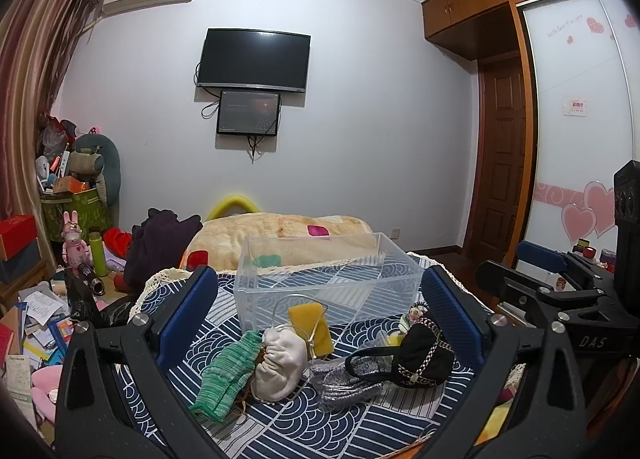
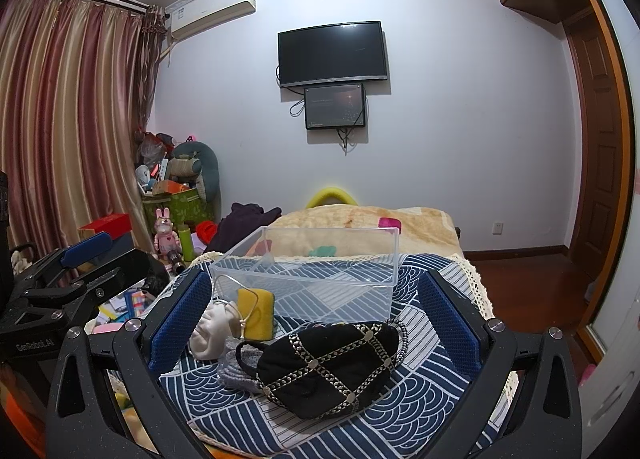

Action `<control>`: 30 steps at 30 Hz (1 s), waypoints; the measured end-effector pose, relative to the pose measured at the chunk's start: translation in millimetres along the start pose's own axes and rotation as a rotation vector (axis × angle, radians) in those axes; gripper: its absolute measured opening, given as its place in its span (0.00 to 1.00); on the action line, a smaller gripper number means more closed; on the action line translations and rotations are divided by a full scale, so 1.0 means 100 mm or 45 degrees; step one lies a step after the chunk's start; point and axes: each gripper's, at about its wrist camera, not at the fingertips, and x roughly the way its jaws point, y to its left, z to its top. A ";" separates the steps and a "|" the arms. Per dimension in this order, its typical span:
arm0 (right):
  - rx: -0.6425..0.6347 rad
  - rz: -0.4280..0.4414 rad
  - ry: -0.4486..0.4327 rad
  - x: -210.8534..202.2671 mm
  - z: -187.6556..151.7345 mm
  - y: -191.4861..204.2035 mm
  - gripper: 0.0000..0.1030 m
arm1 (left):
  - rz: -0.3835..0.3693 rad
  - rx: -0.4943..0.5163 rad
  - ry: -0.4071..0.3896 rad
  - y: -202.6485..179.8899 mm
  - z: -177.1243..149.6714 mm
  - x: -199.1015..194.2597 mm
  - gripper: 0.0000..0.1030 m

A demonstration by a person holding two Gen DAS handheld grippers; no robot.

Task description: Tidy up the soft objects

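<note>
A clear plastic bin stands empty on a blue patterned cloth. In front of it lie a green knitted piece, a cream pouch, a yellow sponge, a grey knitted piece and a black studded pouch. My left gripper is open, held above the green piece and cream pouch. My right gripper is open, held above the black pouch; it also shows at the right of the left wrist view.
A bed with a beige blanket lies behind the bin. Clutter, papers and toys fill the floor at the left. A wardrobe and a door stand at the right.
</note>
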 end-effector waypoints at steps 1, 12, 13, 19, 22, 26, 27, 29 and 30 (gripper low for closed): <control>0.000 0.000 0.000 0.00 0.00 0.00 1.00 | 0.001 0.000 0.001 0.00 0.00 0.01 1.00; 0.001 0.005 0.065 0.10 -0.04 0.07 1.00 | 0.042 0.020 0.088 0.13 -0.16 0.14 1.00; 0.008 0.007 0.083 0.13 -0.06 0.06 1.00 | 0.055 0.016 0.104 0.17 -0.17 0.15 1.00; 0.055 -0.030 0.216 0.39 -0.22 -0.07 1.00 | 0.132 -0.057 0.188 0.50 -0.36 0.33 0.84; 0.075 -0.041 0.254 0.45 -0.27 -0.10 1.00 | 0.180 -0.088 0.260 0.66 -0.47 0.45 0.79; 0.087 -0.038 0.294 0.51 -0.33 -0.15 1.00 | 0.193 -0.119 0.356 0.81 -0.62 0.57 0.74; 0.090 -0.037 0.302 0.52 -0.34 -0.16 0.99 | 0.195 -0.121 0.367 0.83 -0.65 0.59 0.74; 0.095 -0.035 0.324 0.56 -0.37 -0.17 0.96 | 0.205 -0.108 0.402 0.86 -0.71 0.63 0.74; 0.097 -0.032 0.337 0.60 -0.39 -0.19 0.91 | 0.213 -0.110 0.426 0.86 -0.74 0.65 0.74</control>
